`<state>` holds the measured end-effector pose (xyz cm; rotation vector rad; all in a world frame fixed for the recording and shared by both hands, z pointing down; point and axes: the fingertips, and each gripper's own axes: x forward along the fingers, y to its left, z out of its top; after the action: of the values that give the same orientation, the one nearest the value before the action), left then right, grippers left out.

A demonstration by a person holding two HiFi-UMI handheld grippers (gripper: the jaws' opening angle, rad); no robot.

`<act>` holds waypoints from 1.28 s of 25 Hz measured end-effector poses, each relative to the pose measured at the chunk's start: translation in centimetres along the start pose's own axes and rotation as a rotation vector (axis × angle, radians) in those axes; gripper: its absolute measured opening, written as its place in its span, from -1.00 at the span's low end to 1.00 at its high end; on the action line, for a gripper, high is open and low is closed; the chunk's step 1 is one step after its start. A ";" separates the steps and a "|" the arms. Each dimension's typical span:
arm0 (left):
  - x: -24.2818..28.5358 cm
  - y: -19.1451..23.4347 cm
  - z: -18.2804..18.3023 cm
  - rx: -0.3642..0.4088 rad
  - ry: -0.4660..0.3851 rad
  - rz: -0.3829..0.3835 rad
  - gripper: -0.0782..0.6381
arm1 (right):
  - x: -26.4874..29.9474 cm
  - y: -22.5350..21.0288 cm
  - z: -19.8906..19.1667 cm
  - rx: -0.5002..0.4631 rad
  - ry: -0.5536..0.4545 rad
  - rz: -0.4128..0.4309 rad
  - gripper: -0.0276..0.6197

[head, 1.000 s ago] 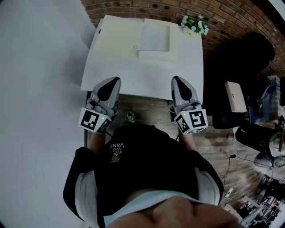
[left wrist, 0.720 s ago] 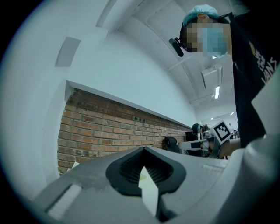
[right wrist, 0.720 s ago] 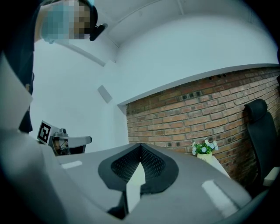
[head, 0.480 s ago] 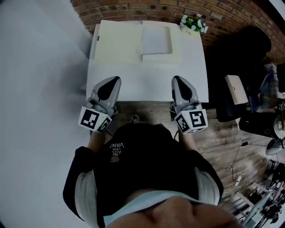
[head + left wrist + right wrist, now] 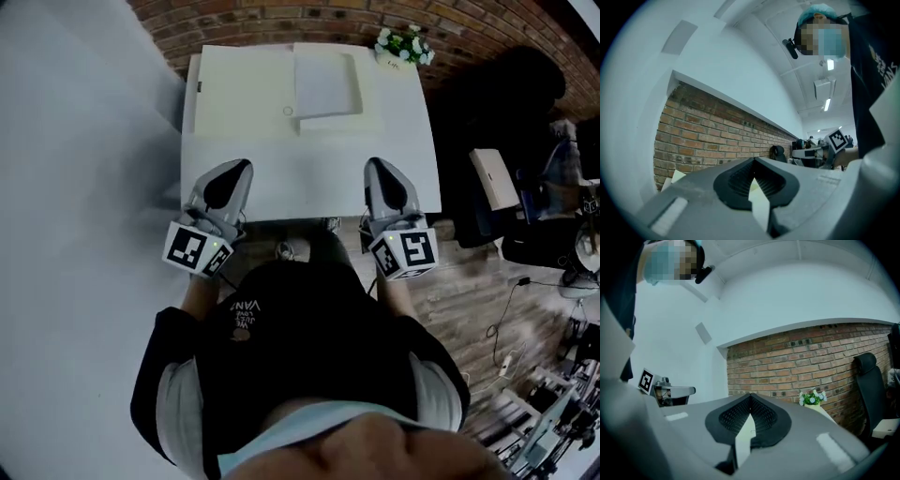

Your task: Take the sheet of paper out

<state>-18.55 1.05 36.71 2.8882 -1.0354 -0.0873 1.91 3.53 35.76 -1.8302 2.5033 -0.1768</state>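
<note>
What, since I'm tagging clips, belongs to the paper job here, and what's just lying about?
Job: folder, pale sheet on it, left gripper, right gripper, both with jaws shut.
Lying about: flowers, chair, box.

Only readable print: white lettering on the person's black shirt [image 5: 246, 314], just below the near edge of the white table [image 5: 309, 183], seen upside down. Biggest line reads approx. "VAN…"; rest too small. Left gripper [image 5: 234, 169] & right gripper [image 5: 377, 167], at that table edge, each carry a b/w square marker, no letters/nos.
</note>
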 end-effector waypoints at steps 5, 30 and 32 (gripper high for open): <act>1.3 1.2 -0.6 -0.009 0.005 0.017 -0.78 | 2.0 -1.4 -0.4 0.001 0.001 0.002 -0.91; 15.0 6.6 -3.9 -0.015 0.089 0.120 -0.78 | 11.9 -11.6 -0.6 -0.021 0.081 0.116 -0.91; 15.8 7.1 -4.2 -0.013 0.099 0.129 -0.78 | 12.5 -12.2 -0.8 -0.024 0.091 0.123 -0.91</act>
<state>-10.48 -14.27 41.02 2.7741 -1.1943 0.0555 9.61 -11.96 38.40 -1.7068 2.6814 -0.2322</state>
